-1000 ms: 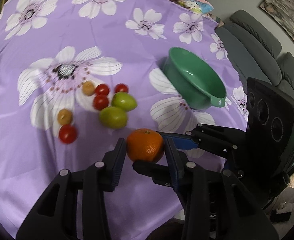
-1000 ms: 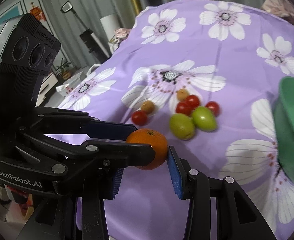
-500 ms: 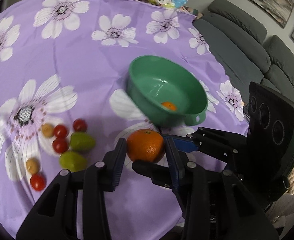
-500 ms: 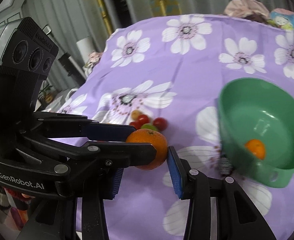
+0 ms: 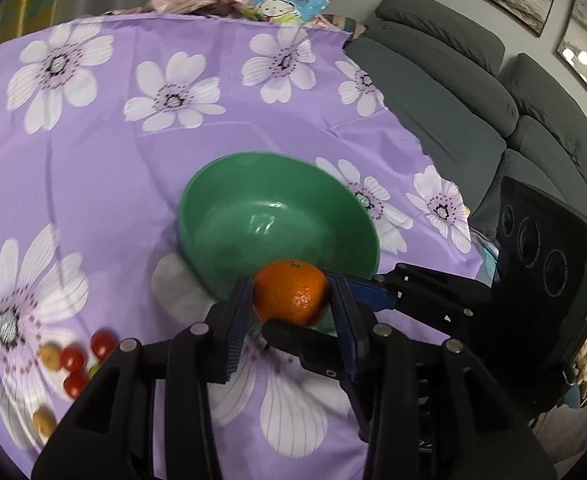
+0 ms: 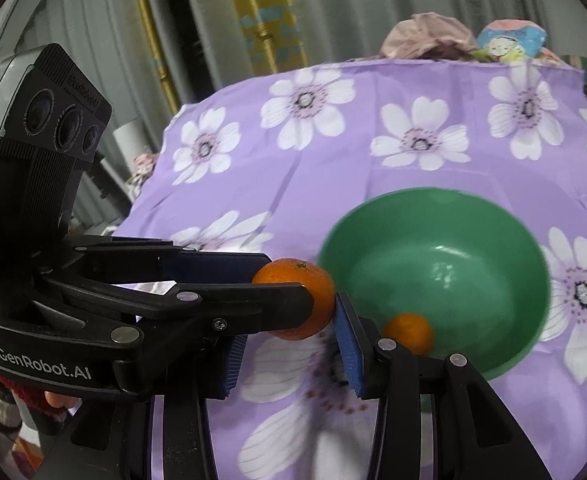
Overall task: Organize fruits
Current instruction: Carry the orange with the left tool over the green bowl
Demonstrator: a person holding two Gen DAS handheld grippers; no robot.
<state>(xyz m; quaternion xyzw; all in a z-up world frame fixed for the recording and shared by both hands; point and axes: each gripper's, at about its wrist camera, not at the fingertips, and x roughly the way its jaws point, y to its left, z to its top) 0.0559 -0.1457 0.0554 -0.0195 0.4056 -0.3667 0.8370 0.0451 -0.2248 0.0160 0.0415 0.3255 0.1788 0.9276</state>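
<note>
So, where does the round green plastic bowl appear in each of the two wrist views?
Left wrist view: the round green plastic bowl sits at the centre, just beyond the large orange mandarin that both grippers hold.
Right wrist view: the bowl sits right of centre, a smaller orange fruit inside it.
Shared landmark: the purple cloth with white flowers under the bowl.
</note>
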